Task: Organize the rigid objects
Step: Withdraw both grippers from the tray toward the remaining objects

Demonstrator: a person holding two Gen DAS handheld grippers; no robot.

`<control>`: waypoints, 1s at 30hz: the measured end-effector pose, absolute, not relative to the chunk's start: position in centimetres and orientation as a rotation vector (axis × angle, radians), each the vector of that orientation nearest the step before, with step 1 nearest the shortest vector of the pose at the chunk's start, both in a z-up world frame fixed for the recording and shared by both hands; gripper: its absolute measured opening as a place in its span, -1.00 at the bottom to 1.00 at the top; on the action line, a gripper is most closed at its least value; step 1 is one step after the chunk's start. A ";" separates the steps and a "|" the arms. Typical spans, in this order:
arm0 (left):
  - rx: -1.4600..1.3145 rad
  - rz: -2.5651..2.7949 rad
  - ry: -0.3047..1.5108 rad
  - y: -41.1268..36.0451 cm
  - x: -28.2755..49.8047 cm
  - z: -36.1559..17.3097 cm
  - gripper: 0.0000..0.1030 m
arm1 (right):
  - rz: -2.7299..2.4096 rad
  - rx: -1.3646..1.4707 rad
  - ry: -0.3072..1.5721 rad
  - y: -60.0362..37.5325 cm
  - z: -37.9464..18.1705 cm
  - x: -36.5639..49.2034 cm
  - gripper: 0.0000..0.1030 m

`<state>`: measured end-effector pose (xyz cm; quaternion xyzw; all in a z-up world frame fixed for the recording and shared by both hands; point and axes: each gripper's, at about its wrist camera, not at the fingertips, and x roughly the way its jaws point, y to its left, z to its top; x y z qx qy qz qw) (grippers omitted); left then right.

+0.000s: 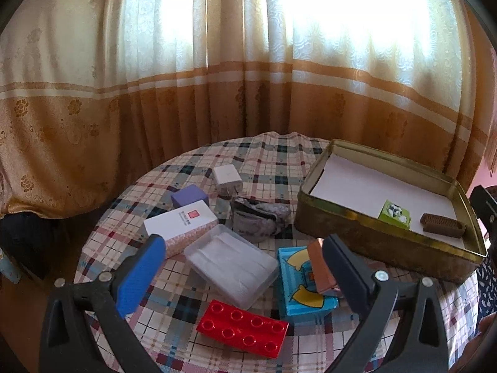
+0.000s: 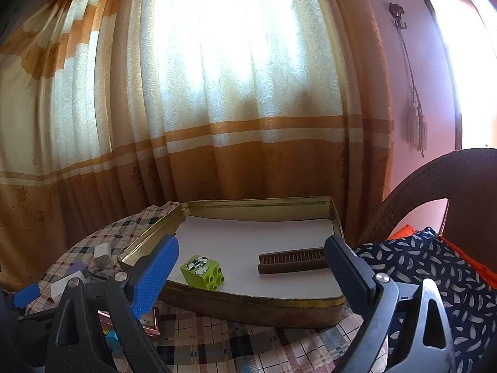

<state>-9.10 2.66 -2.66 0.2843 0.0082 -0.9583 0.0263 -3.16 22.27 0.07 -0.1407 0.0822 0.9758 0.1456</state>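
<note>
My left gripper (image 1: 242, 245) is open above the checked tablecloth, over a clear plastic box (image 1: 231, 264). A red studded brick (image 1: 242, 326) lies nearest the camera. A blue fish-print box (image 1: 303, 286) carries a copper-coloured small box (image 1: 321, 267), close to my dark finger (image 1: 344, 270). The gold tin (image 1: 372, 236) at right holds a green brick (image 1: 394, 213) and a brown comb (image 1: 442, 225). My right gripper (image 2: 251, 245) is open over the tin (image 2: 248, 304), with the green brick (image 2: 203, 270) and comb (image 2: 292, 259) between its fingers' lines.
Farther back lie a white box with a red logo (image 1: 180, 220), a purple box (image 1: 189, 195), a white charger (image 1: 226, 178) and a grey pouch (image 1: 257, 217). Curtains hang behind the round table. A wooden chair back (image 2: 450, 186) and patterned cloth (image 2: 435, 267) stand at right.
</note>
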 end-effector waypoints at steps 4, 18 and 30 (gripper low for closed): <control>0.862 -2.967 0.034 2.5 -8.9 -2.6 0.99 | 2.813 -0.407 0.229 22.1 0.1 -3.1 0.87; 0.900 -2.952 0.101 1.7 -9.2 -2.9 0.99 | 2.822 -0.443 0.195 21.6 0.0 -3.4 0.87; 0.959 -2.902 0.180 -0.6 -9.0 -3.1 0.99 | 2.947 -0.541 0.240 19.4 -0.6 -4.1 0.87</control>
